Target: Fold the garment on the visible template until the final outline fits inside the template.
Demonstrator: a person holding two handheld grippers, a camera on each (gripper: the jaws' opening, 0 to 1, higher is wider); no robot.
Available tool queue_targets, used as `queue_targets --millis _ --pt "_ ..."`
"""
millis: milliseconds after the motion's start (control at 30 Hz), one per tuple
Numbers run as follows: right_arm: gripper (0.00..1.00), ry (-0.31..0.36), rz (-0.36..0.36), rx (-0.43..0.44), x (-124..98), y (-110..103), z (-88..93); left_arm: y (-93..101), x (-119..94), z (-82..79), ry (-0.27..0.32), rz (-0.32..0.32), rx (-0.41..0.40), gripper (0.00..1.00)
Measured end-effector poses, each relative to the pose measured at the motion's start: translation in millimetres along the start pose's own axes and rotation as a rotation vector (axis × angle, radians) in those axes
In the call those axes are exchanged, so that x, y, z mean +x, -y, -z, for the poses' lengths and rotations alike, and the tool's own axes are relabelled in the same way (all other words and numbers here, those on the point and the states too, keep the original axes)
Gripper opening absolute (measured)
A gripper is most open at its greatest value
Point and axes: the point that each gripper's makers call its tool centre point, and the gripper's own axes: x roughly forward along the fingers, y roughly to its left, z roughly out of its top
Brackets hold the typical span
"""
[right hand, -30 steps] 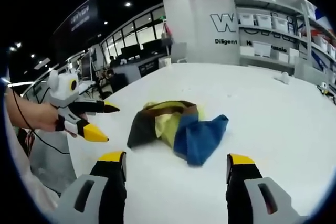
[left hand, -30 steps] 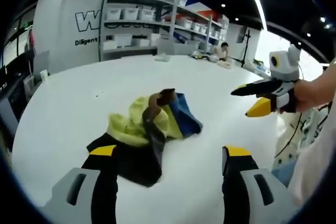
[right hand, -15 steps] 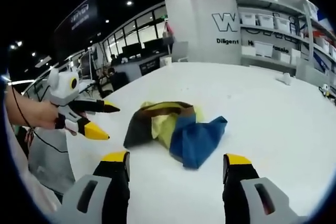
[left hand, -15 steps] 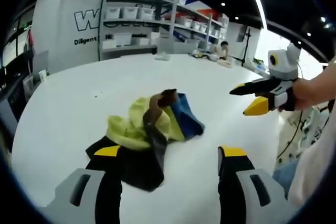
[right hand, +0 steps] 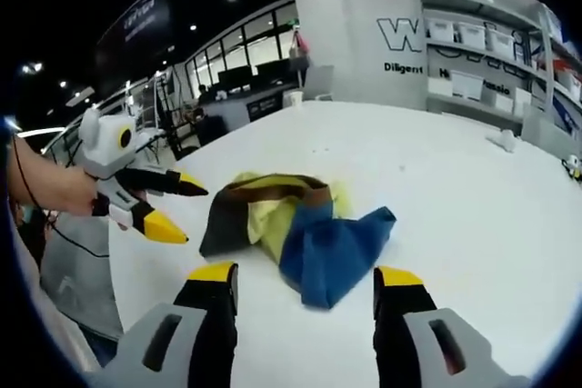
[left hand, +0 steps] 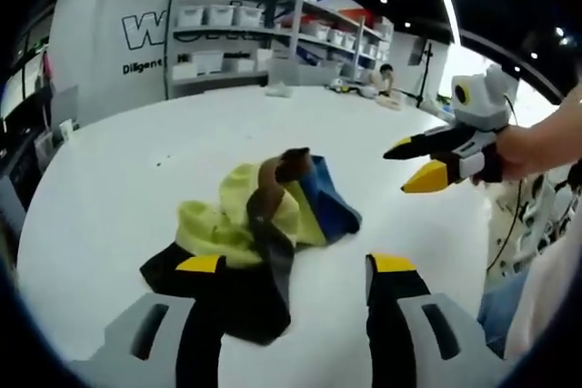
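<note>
Left gripper (left hand: 289, 265) hangs low over the near edge of the garment (left hand: 259, 229), its jaws spread apart and gripping nothing, one tip above the dark fabric and the other above bare desk (left hand: 136, 161). Right gripper (right hand: 305, 276) is likewise parted and empty, poised just short of the garment's blue fold, held level by a hand (left hand: 532, 147) reaching in from the side. The garment lies crumpled in a heap of yellow, blue, brown and dark cloth on the white desk, between the two grippers.
</note>
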Motion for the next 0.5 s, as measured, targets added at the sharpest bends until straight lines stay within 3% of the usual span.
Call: queue_targets --millis 500 --pt "0.47 -0.041 -0.055 -0.077 48.0 7.9 -10.9 -12.6 20.4 5.9 -0.044 -0.024 0.000 0.41"
